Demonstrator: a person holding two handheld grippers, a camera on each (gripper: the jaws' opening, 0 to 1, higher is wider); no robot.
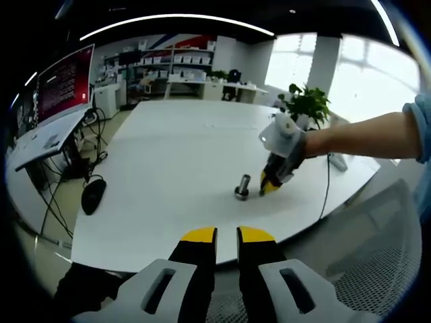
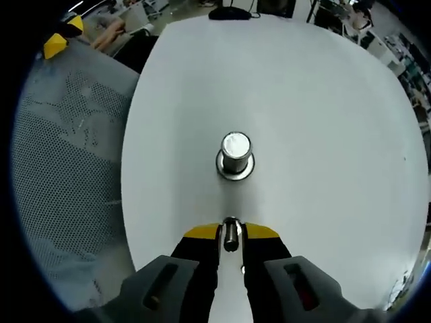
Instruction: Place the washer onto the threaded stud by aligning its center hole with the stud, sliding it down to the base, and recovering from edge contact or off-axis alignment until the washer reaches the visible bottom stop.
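— Listing item one: where is the washer [image 2: 231, 233]?

— Pinched on edge between my right gripper [image 2: 231, 232] jaws, low over the white desk [image 2: 323, 121], just short of the threaded stud [image 2: 235, 155].

— Item two, the stud?

— Upright on its flanged base, near the desk's edge by the mesh chair [image 2: 74, 168]. In the left gripper view my right gripper [image 1: 269, 186] sits just beside it [image 1: 242, 186].

— Item three, the left gripper [image 1: 227, 233]?

— Jaws nearly together, holding nothing, back off the desk [image 1: 168, 155] edge.

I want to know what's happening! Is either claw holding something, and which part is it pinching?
The right gripper pinches the washer by its flat sides, short of the stud. The left gripper is shut, holding nothing.
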